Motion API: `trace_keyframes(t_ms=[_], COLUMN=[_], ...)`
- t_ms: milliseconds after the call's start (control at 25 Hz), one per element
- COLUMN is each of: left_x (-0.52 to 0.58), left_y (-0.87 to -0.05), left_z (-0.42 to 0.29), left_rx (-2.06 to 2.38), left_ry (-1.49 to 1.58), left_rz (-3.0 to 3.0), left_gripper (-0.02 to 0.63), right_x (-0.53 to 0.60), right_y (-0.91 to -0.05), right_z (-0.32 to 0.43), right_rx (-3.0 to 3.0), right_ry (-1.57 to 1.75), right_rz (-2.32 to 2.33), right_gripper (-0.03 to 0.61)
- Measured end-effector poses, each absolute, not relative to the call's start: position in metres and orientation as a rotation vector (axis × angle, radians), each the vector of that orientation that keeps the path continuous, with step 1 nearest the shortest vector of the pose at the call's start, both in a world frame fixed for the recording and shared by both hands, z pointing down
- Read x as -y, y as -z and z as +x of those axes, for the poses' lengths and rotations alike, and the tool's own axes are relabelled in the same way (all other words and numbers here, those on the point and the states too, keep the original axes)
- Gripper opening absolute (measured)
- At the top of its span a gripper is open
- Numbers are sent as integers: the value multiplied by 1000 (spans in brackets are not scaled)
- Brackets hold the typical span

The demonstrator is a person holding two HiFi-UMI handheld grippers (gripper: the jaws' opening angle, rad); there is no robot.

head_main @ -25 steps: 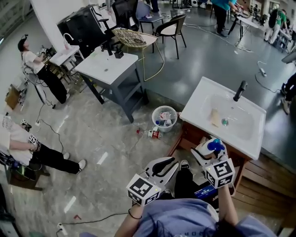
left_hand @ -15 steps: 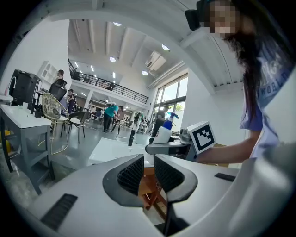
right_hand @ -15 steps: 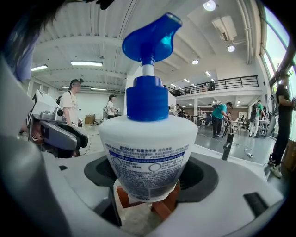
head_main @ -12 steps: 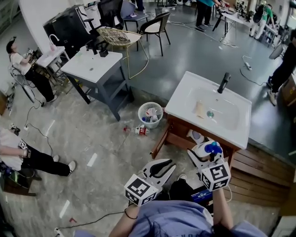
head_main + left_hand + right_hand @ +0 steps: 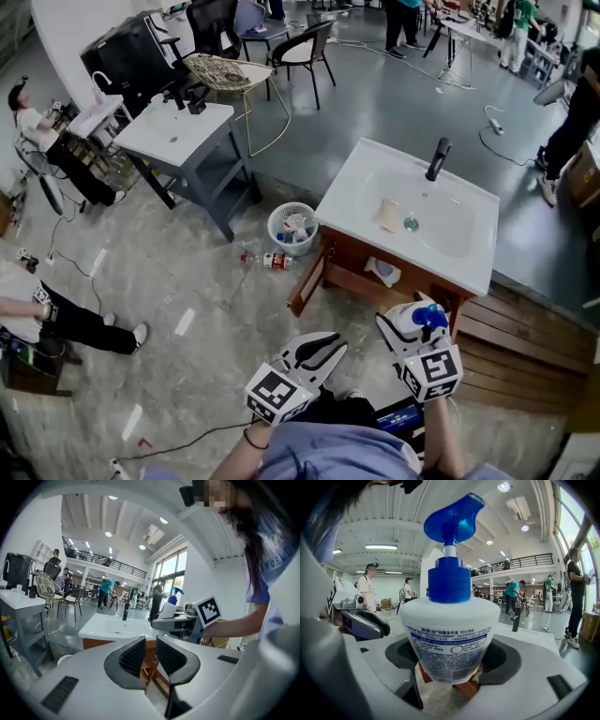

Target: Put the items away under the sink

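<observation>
1. Ur right gripper (image 5: 413, 325) is clamped on the pump bottle (image 5: 450, 634). White body, blue pump, standing upright, pads on the lower body.
2. Left gripper (image 5: 151, 654): jaws w/ just a narrow gap and nothing between, so it's empty, hanging beside the right one.
3. Key bit: the cabinet (image 5: 352, 279) under the sink (image 5: 349, 183) sits straight ahead of the bottle and lower. Its door (image 5: 306, 279) is swung open on ur left. Right side is nearer the opening.
4. Imo go fwd + down w/ the bottle's long axis vertical. Pump head might clip the top rail.
</observation>
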State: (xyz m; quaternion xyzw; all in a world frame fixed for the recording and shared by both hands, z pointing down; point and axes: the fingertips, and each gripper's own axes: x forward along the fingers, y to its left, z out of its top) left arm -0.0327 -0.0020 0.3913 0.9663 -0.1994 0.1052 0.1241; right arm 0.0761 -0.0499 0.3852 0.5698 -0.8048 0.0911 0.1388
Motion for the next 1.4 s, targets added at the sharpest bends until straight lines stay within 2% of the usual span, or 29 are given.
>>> trace_keyframes(t_ms=[560,760,1000,1400], left_x=[-52,-59,-54,-24], left_y=[-422,-423,-437,-483], left_z=[29,59,92,108], left_rx=[421,347,248,34], left_ry=[-519,-503,-497,-563], left_rz=[2890,2954,3054,3128], left_gripper=[66,66,66,66], right_x=[-9,-17,-14,22], right_y=[-427,-448,-488,-559], right_z=[142,164,193,203], right_rx=[2276,2261,2204,2159], right_ry=[-318,-334,-403,-475], right_rz=[1680,1710,1806,1854], right_gripper=[368,368,368,368])
